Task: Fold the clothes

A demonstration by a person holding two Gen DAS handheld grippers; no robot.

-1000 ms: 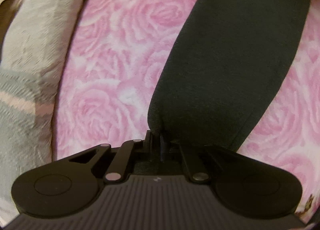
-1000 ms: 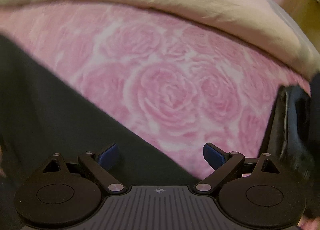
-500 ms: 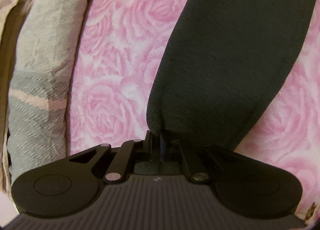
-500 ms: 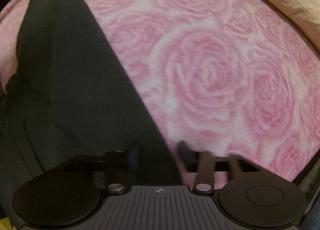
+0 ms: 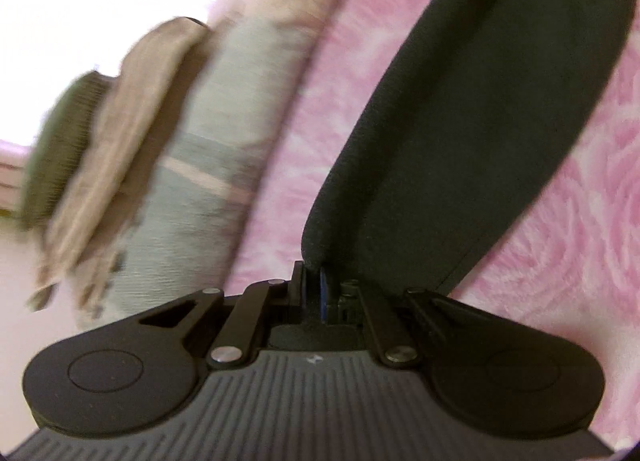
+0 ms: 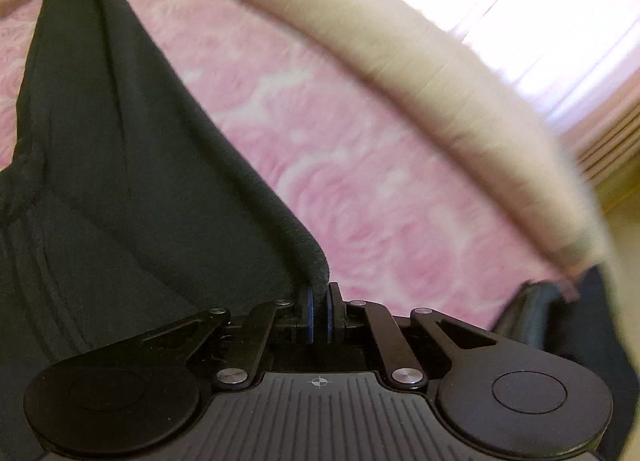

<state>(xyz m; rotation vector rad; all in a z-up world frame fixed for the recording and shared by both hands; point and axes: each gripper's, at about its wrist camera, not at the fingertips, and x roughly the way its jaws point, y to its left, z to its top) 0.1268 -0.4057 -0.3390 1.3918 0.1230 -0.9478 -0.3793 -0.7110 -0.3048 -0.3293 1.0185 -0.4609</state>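
**Both grippers pinch the dark garment's edge above the bed**

We have the dark garment (image 5: pixel 472 133) caught at two places along a rolled edge, and it hangs between us and the rose-patterned bedspread (image 5: pixel 320 129), part of it lifted clear, the rest trailing down onto the bed. The left hand-held gripper (image 5: pixel 314 289) is clenched on a fold of the cloth; the right hand-held gripper (image 6: pixel 319 309) grasps the thick hem in the same way, its blue pads (image 6: pixel 309 313) pressed close on the fabric. We judge this to be the carrying part of a fold: an edge is held up and has yet to be laid down. Whatever comes next calls for keeping both pinches level, so the span stays taut and lands flat.

The garment is matte, finely knitted, charcoal black, limp enough to drape in one long sweep. The bedspread is plush, pink and white. Beyond it lie a grey-and-pink woven blanket (image 5: pixel 208 165) and a pale beige cover (image 6: pixel 420 73), both blurred.
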